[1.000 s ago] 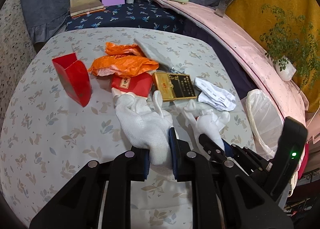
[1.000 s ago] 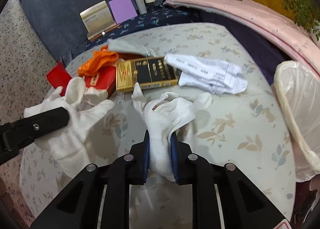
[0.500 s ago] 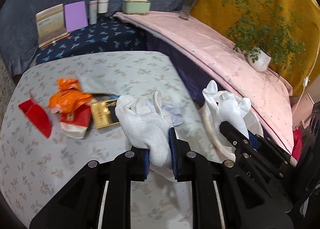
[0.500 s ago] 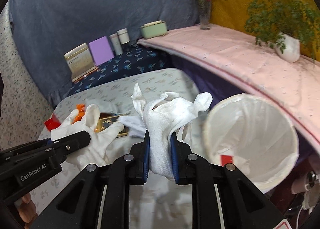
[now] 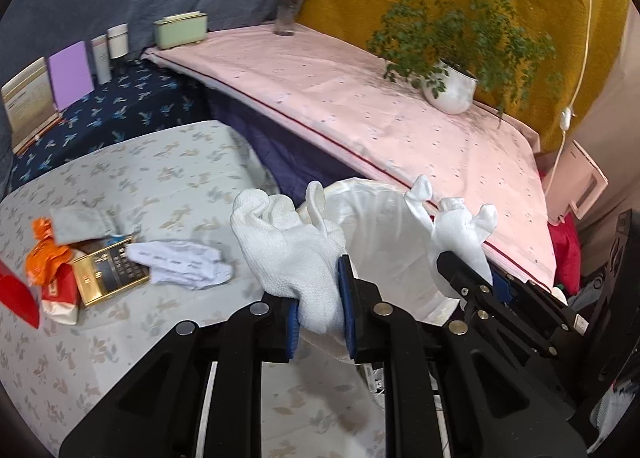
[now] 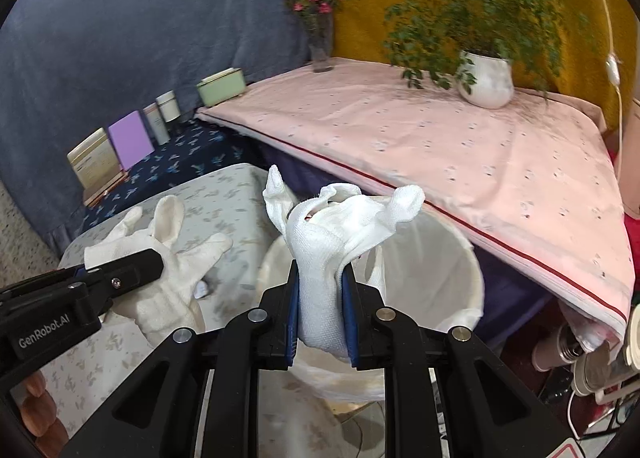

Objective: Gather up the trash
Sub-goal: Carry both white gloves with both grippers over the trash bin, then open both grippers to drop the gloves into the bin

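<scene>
My left gripper (image 5: 319,298) is shut on a white knitted glove (image 5: 288,250), held in the air near the rim of a white bag-lined bin (image 5: 384,242). That same glove (image 6: 160,262) and the left gripper (image 6: 124,272) show at the left of the right wrist view. My right gripper (image 6: 320,302) is shut on a second white glove (image 6: 332,242), which hangs over the bin's open mouth (image 6: 440,258). In the left wrist view the right gripper (image 5: 464,262) and its glove (image 5: 456,225) sit at the bin's far right rim.
On the floral tablecloth (image 5: 120,338) lie crumpled white paper (image 5: 180,264), a gold-and-black box (image 5: 108,270), an orange wrapper (image 5: 48,254), a red carton (image 5: 16,298) and grey cloth (image 5: 80,221). A pink-covered ledge (image 5: 360,97) with a potted plant (image 5: 452,89) runs behind the bin.
Both grippers have swung right and upward with their gloves, from above the table's litter to the bin. The bin now fills the middle of both views.
</scene>
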The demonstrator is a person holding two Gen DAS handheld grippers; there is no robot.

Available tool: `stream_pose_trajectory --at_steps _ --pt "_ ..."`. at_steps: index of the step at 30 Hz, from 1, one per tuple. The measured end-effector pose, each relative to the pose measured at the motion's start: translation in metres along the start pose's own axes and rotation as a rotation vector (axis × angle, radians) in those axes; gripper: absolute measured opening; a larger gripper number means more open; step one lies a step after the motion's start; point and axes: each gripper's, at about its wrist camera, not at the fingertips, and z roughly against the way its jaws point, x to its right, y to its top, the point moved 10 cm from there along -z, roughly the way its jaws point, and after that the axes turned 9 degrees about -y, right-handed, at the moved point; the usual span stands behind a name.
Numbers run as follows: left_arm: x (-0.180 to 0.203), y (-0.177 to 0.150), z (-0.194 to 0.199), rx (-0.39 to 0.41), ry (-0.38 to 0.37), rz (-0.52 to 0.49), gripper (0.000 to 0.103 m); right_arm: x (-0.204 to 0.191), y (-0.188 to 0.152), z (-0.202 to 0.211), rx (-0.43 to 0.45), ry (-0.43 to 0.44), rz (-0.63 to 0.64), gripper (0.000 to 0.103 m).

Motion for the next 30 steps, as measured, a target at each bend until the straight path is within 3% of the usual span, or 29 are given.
stream_pose_trajectory --at_steps 8,9,11,12,24,26,30 --pt "0.026 0.009 -0.029 -0.025 -0.059 -0.03 0.02 0.03 -0.006 -0.012 -0.024 -0.031 -0.04 0.018" --pt "0.028 0.009 -0.033 -0.027 -0.059 -0.03 0.022 0.032 -0.006 -0.014 -0.027 -0.032 -0.043 0.018" --pt "0.028 0.011 -0.036 -0.024 -0.059 -0.026 0.04 0.034 -0.008 -0.017 -0.032 -0.034 -0.049 0.018" --pt "0.028 0.013 -0.037 -0.017 -0.054 -0.023 0.043 0.034 -0.008 -0.019 -0.035 -0.034 -0.05 0.018" --pt "0.01 0.018 -0.034 0.007 -0.004 -0.018 0.056 0.026 -0.003 -0.032 -0.039 -0.026 -0.049 0.022" --pt "0.006 0.017 -0.033 0.007 0.002 -0.012 0.057 0.023 -0.003 -0.032 -0.039 -0.025 -0.047 0.024" --pt "-0.003 0.016 -0.03 0.011 0.012 0.007 0.06 0.02 0.001 -0.03 -0.017 -0.033 -0.054 0.045"
